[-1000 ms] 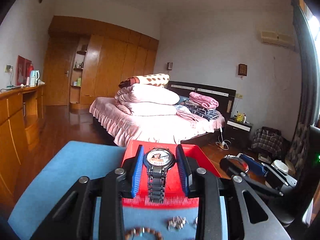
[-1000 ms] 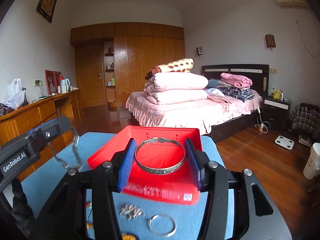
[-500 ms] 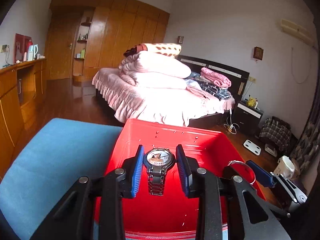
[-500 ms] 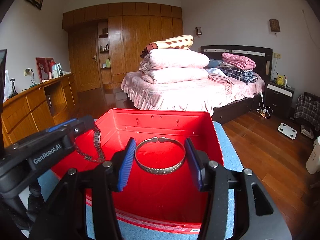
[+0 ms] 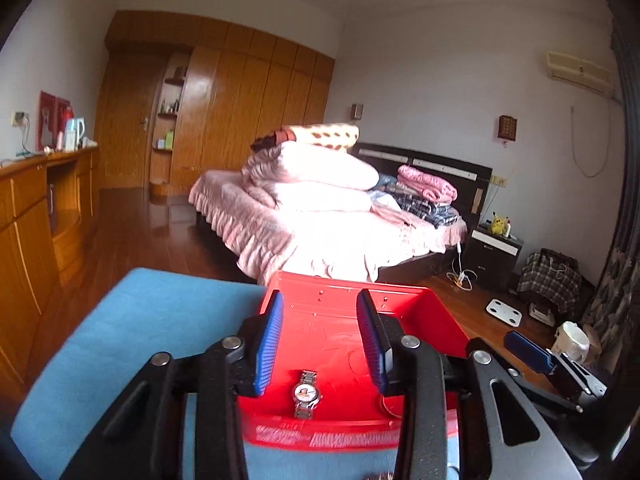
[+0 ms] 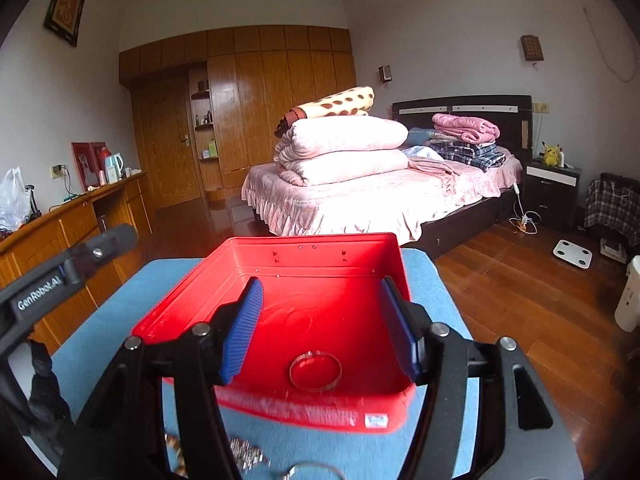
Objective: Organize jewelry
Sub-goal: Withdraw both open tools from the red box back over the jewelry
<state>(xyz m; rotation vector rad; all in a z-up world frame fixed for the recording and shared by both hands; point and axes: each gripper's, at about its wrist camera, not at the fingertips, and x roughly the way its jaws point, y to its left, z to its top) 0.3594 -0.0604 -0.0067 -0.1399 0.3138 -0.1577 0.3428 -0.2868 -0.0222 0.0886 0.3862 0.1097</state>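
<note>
A big blue bench [image 6: 120, 344] fills the bottom of both views, and a pink bed [image 6: 360, 196] sits far behind it in the middle of the room. On the bench rests a red tray [image 6: 304, 264] with low walls, a good home for small shiny things because nothing can roll off. In the left wrist view the left tongs [image 5: 320, 344] hang over the near part of the tray, in the lower middle of the frame. Their blue pads have just spread apart, and nothing is between them. Just below them, the watch [image 5: 306, 394] lies flat on the red floor, close to the front wall; it looks like it was let go there on purpose. In the right wrist view the right tongs [image 6: 320, 328] are also over the tray, in the lower middle of the frame, with pads that have just opened wide and are empty. The thin silver bangle [image 6: 316, 371] lies flat on the tray floor just under them, near the front right corner. The two pieces lie apart, so they should not tangle. At the very bottom of the right view, a few more small shiny pieces [image 6: 248, 454] wait on the bench in front of the tray, so I think the job is only partly done.
</note>
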